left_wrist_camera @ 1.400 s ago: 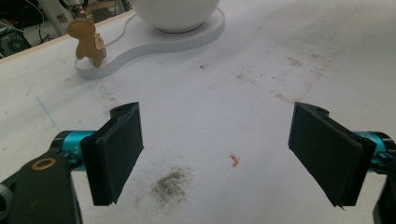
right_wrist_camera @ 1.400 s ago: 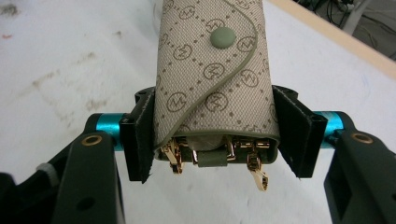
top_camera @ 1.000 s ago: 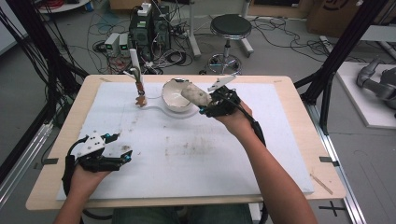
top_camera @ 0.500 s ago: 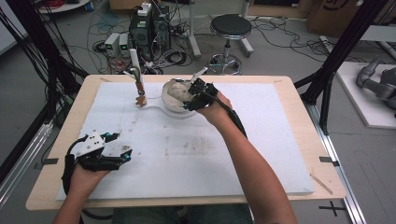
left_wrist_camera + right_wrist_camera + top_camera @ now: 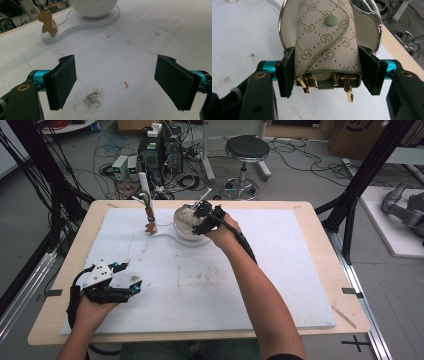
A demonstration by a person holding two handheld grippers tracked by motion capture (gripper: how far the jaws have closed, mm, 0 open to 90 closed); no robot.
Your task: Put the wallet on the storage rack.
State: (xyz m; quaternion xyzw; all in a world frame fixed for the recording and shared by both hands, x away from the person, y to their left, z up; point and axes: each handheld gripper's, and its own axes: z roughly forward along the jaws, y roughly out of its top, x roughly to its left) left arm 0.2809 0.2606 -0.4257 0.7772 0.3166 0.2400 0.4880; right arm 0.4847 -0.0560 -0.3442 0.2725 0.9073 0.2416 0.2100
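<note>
Jaws of the right gripper point(image 5: 325, 75) clamp a patterned key pouch point(image 5: 325, 42) over the bowl point(image 5: 367, 32).

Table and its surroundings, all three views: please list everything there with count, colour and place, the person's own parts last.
Key pouch: one, beige monogram fabric with green trim and snap, gold clips at its near end; lying across the bowl.
Bowl: one, white with a shiny silver rim, far centre of the mat.
Base: one, white, flat and curved, under the bowl.
Figurine: one, brown, standing on the base's narrow end.
Mat: one, white and smudged, covering the table.
Stool: one, black, on the floor beyond.
Left gripper: black pads, open over bare mat.
Right gripper: black pads, pressed on the pouch's sides.
</note>
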